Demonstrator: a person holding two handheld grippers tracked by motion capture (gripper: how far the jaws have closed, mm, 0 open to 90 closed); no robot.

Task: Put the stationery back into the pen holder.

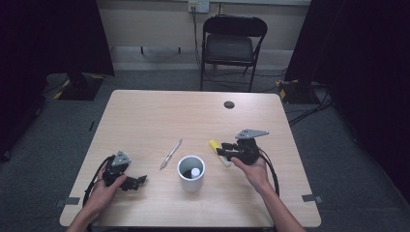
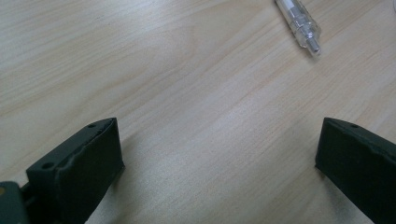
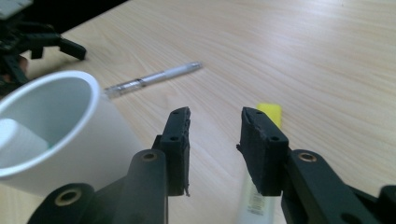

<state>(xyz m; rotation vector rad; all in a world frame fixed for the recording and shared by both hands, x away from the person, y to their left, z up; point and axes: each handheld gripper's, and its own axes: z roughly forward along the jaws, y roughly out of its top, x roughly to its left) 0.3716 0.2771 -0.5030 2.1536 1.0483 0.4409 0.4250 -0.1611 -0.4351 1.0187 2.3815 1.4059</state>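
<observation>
Two grippers work over a pale wooden table [image 1: 145, 111], with a black folding chair [image 1: 231, 46] standing beyond its far edge. Near the middle of the near half sits a white cup [image 1: 191, 173] with a white-capped item already inside it, and a clear pen [image 1: 171, 154] lies just left of the cup. The right gripper [image 1: 223, 151] hovers over a yellow-capped highlighter [image 1: 218, 152] lying on the table just right of the cup; its jaws stand a little apart with nothing pressed between them, and the marker's body runs partly under the right-hand jaw. The left gripper [image 1: 140, 180] rests near the front left corner, jaws spread wide and empty. The step in hand looks like picking up the highlighter for the cup: it would go best if the right hand shifts sideways until the barrel is centred in the gap, lowers until the pads [image 3: 180, 140] bracket it, and closes across the barrel, not the cap end. The high view gives the whole layout and the chair; the right gripper view shows the offset between jaws and highlighter [image 3: 268, 114], which the high view hides beneath the gripper, and the left gripper view shows the pen's tip [image 2: 314, 45] close up.
</observation>
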